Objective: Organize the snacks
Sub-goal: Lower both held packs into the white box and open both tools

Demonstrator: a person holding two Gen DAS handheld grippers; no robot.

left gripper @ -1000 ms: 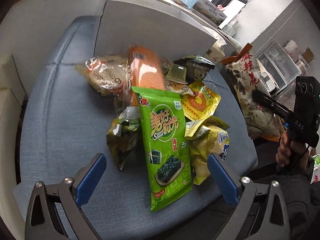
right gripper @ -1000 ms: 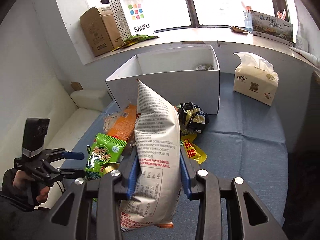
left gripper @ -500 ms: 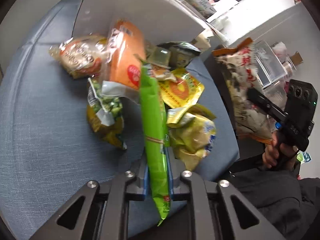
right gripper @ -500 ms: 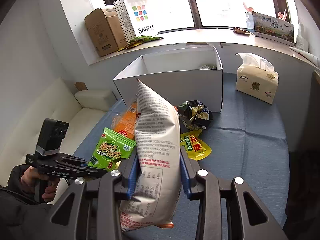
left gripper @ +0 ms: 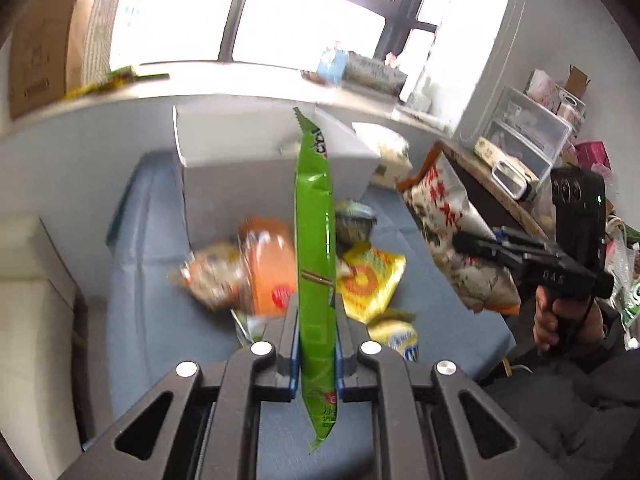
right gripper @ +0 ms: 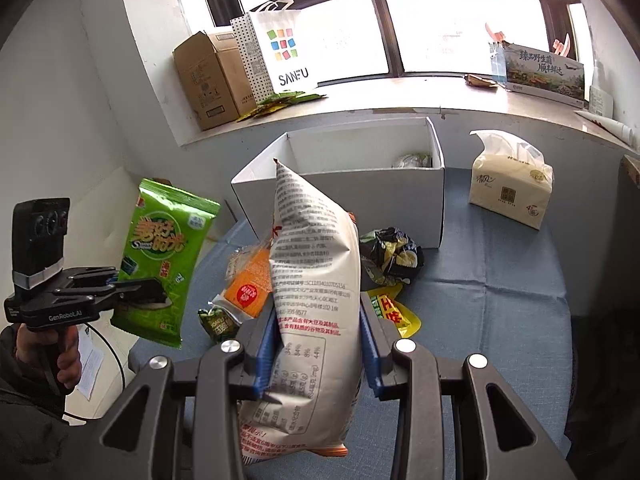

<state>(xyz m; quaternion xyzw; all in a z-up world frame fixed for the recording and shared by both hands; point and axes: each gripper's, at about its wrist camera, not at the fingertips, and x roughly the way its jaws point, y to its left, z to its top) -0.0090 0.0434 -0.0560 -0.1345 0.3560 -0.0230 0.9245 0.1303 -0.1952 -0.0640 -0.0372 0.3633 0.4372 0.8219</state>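
Observation:
My left gripper (left gripper: 316, 320) is shut on a green seaweed packet (left gripper: 314, 248), held edge-on in the air above the snack pile; the packet also shows in the right wrist view (right gripper: 164, 252). My right gripper (right gripper: 318, 328) is shut on a large white printed snack bag (right gripper: 316, 280), held upright above the blue cushion; the bag also shows in the left wrist view (left gripper: 456, 240). A white open box (right gripper: 340, 196) stands behind the pile, with something small inside. Loose snacks lie before it: an orange packet (right gripper: 250, 284), a yellow packet (right gripper: 394, 312) and a black bag (right gripper: 390, 256).
A tissue pack (right gripper: 512, 184) sits on the blue cushion (right gripper: 500, 300) right of the box. The windowsill holds a cardboard box (right gripper: 208, 76) and a SANFU paper bag (right gripper: 280, 52). A white sofa cushion (left gripper: 32, 320) lies left.
My left gripper closed on the green seaweed packet and lifted it off the pile, tilting up toward the box. My right gripper kept holding the white bag almost still.

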